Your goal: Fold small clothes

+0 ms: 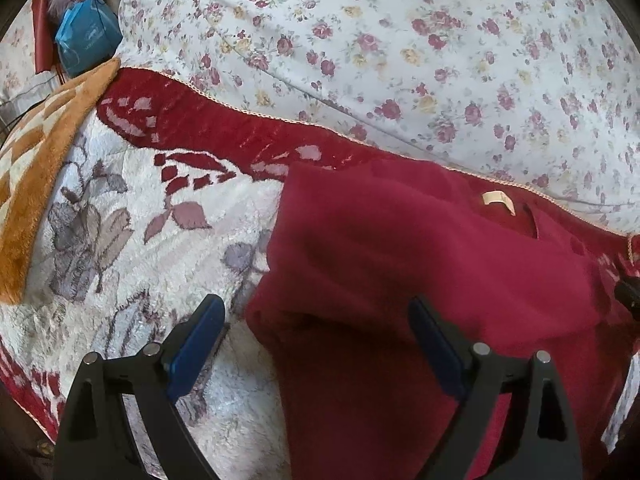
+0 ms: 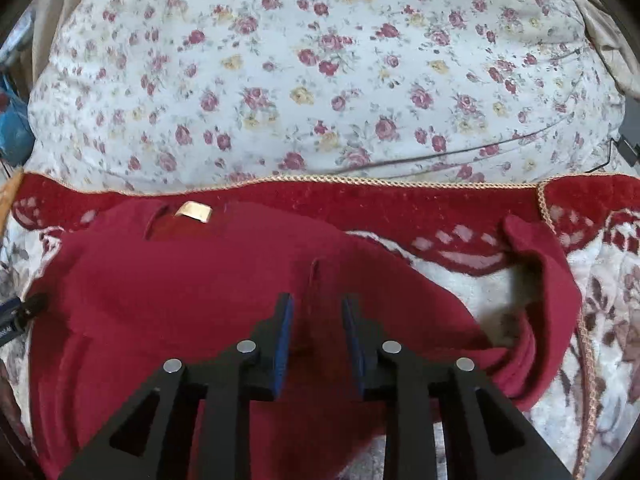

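A dark red sweater [image 1: 400,264] lies on a red and white floral blanket [image 1: 160,208], its neck label [image 1: 498,199] toward the far edge. My left gripper [image 1: 316,308] is open, its blue-padded fingers straddling the sweater's left edge, just above it. In the right wrist view the sweater [image 2: 180,300] fills the lower middle, with its label [image 2: 195,212] at the back and one sleeve [image 2: 548,292] curling out to the right. My right gripper [image 2: 316,304] is partly closed around a raised fold of the sweater; I cannot tell whether it pinches the cloth.
A large white pillow with small roses [image 1: 400,48] [image 2: 320,72] lies behind the blanket. An orange and white checked towel [image 1: 36,168] lies at the left. A blue bag [image 1: 86,38] sits at the far left. A thin dark cable [image 2: 460,152] crosses the pillow.
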`<state>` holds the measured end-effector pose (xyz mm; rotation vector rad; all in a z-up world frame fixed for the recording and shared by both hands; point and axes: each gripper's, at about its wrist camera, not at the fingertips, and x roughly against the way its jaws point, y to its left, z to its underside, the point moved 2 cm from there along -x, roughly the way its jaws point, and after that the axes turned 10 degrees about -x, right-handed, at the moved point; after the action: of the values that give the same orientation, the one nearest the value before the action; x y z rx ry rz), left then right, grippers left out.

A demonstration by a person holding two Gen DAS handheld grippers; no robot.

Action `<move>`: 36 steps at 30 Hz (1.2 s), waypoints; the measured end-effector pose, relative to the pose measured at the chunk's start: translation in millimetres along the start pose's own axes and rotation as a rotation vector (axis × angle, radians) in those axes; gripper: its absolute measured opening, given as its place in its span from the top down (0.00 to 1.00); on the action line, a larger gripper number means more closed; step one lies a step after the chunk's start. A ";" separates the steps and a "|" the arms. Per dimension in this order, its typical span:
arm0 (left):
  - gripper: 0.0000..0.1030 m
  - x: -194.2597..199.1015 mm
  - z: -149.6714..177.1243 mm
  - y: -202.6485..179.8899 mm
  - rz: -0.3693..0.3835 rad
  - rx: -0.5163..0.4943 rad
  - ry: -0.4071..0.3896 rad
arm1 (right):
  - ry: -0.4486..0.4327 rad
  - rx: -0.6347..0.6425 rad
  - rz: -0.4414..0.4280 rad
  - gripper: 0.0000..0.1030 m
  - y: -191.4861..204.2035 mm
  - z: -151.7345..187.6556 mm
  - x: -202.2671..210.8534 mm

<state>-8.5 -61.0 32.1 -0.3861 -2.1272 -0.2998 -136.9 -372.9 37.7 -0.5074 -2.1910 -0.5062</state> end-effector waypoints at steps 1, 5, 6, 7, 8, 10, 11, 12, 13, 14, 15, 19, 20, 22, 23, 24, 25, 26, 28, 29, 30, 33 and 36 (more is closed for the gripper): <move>0.10 0.2 -0.2 -1.0 0.001 0.000 -0.003 | 0.015 0.024 -0.019 0.73 4.8 1.6 -3.3; 0.10 -3.2 -1.2 -8.1 -0.002 -0.017 -0.002 | 0.127 0.031 -0.066 0.73 7.1 12.6 -39.1; 0.10 -4.7 -0.9 -9.6 -0.003 -0.021 0.004 | 0.117 -0.001 -0.090 0.73 3.0 10.9 -37.8; 0.10 -6.2 -0.6 -11.0 0.000 -0.024 0.010 | 0.136 -0.022 -0.109 0.73 -0.6 7.0 -34.6; 0.10 -7.0 -0.2 -12.4 0.001 -0.027 0.013 | 0.146 -0.033 -0.121 0.73 -3.8 2.6 -29.9; 0.10 -6.9 -0.6 -13.9 -0.001 -0.035 0.011 | 0.100 -0.051 -0.112 0.59 -18.5 -14.3 -9.3; 0.10 -6.6 -0.8 -13.6 0.003 -0.033 0.012 | 0.061 -0.057 -0.083 0.51 -28.3 -24.0 0.6; 0.10 -6.4 -0.8 -12.8 0.007 -0.029 0.012 | 0.007 -0.080 -0.028 0.30 -46.7 -38.7 11.1; 0.10 -5.9 -0.7 -11.4 0.014 -0.020 0.012 | -0.022 -0.105 0.015 0.13 -61.4 -48.1 14.9; 0.10 -5.0 -0.5 -9.5 0.024 -0.008 0.011 | -0.037 -0.130 0.064 0.09 -76.5 -57.3 15.5; 0.10 -4.8 -0.8 -8.9 0.028 -0.004 0.010 | -0.012 -0.151 0.134 0.08 -99.6 -71.2 7.0; 0.10 -5.5 -1.6 -8.5 0.027 -0.004 0.012 | 0.162 -0.140 0.354 0.08 -158.1 -95.6 -45.2; 0.10 -6.3 -2.1 -8.8 0.026 -0.005 0.012 | 0.190 -0.134 0.390 0.08 -168.0 -95.4 -55.7; 0.10 -8.7 -3.1 -9.8 0.020 -0.013 0.016 | 0.256 -0.145 0.439 0.12 -190.8 -92.9 -80.4; 0.10 -9.9 -3.5 -10.2 0.018 -0.017 0.018 | 0.280 -0.164 0.442 0.16 -201.6 -89.7 -89.5; 0.10 -10.9 -3.7 -10.8 0.016 -0.021 0.019 | 0.284 -0.193 0.408 0.21 -210.2 -87.1 -93.3; 0.10 -12.4 -4.0 -11.3 0.011 -0.027 0.022 | 0.253 -0.229 0.369 0.38 -217.4 -87.6 -88.9; 0.10 -13.3 -4.4 -11.1 0.009 -0.029 0.024 | 0.237 -0.238 0.363 0.55 -221.5 -89.4 -83.0; 0.10 -13.3 -4.6 -10.7 0.011 -0.026 0.024 | 0.203 -0.287 0.274 0.95 -230.2 -96.4 -63.2; 0.10 -12.5 -4.6 -10.1 0.016 -0.021 0.023 | 0.173 -0.306 0.250 0.95 -234.6 -100.7 -50.0; 0.10 -11.6 -4.6 -9.8 0.020 -0.019 0.022 | 0.134 -0.317 0.214 0.95 -237.0 -106.3 -33.8; 0.10 -6.0 -5.0 -8.5 0.030 -0.010 0.011 | 0.025 -0.334 0.063 0.95 -231.2 -122.1 17.4; 0.10 1.1 -5.8 -6.1 0.031 -0.001 -0.008 | -0.064 -0.310 -0.160 0.95 -198.6 -133.7 75.1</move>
<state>-7.0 -68.5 35.8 -0.4214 -2.1268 -0.2821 -199.3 -593.9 138.8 -0.5189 -2.2366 -0.9364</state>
